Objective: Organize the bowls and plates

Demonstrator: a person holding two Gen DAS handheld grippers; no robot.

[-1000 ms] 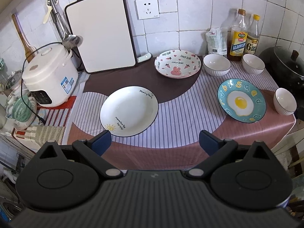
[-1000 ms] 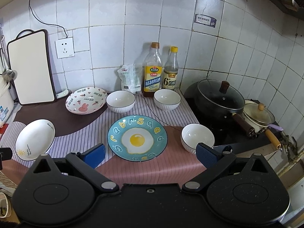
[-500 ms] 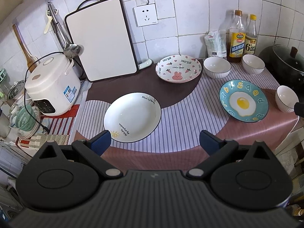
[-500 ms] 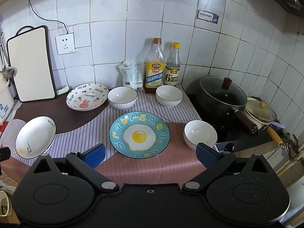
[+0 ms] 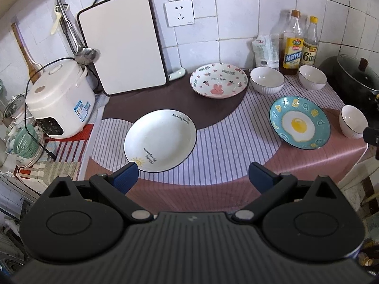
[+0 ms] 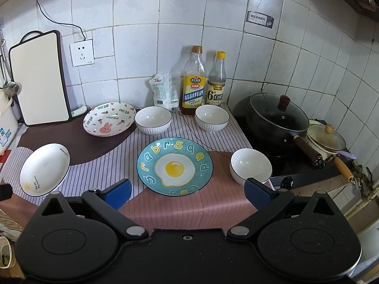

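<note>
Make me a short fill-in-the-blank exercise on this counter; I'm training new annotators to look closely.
1. The number of white bowls on the counter is ____.
2. The blue plate has a fried ____ painted at its centre.
3. The pink animal on the plate with carrots and hearts is a ____.
4. Both the left gripper and the right gripper have jaws that are ____.

Missing words: three; egg; rabbit; open

So on the bench (image 6: 213, 203): sun plate (image 6: 45, 169) sits near left, egg plate (image 6: 174, 166) near middle, one bowl (image 6: 251, 166) just right of it. Far row, left to right: rabbit plate (image 6: 109, 118), then two bowls (image 6: 153, 119) (image 6: 212, 117). Bottles (image 6: 193, 82) stand behind those, cutting board (image 6: 39, 78) leans far left.
</note>
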